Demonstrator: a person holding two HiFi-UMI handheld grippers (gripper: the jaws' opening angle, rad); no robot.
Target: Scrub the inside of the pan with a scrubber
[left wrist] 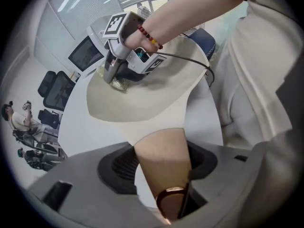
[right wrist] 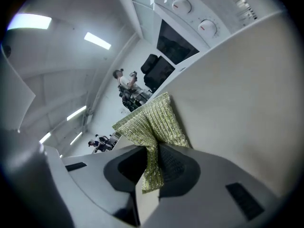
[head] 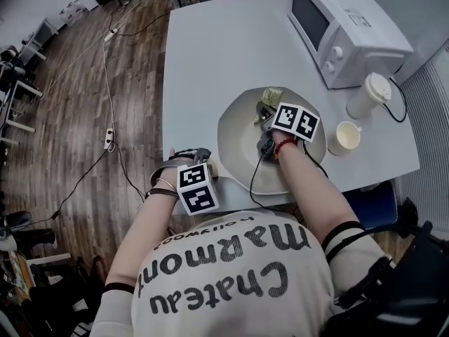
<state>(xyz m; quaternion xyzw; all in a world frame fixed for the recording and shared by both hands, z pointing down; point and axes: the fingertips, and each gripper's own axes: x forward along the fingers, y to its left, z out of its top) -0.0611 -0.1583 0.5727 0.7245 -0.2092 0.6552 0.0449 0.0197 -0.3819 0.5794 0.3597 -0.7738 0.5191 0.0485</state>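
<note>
A cream pan (head: 242, 149) lies on the white table, its handle (head: 212, 168) pointing toward the near left edge. My left gripper (head: 205, 163) points steeply down and is shut on that tan handle (left wrist: 164, 151), which fills the gap between its jaws in the left gripper view (left wrist: 162, 167). My right gripper (head: 264, 111) reaches into the pan's far side, shut on a green woven scrubber (head: 272, 95). In the right gripper view the scrubber (right wrist: 154, 120) is pinched between the jaws (right wrist: 152, 167) and fans out against the pan's inner wall (right wrist: 237, 103). The left gripper view shows the scrubber (left wrist: 117, 84) under the right gripper (left wrist: 111, 76).
A white microwave (head: 344, 30) stands at the table's far right. A lidded paper cup (head: 368, 93) and a cream mug (head: 344, 137) sit just right of the pan. The table's left edge (head: 167, 83) drops to a wooden floor with cables.
</note>
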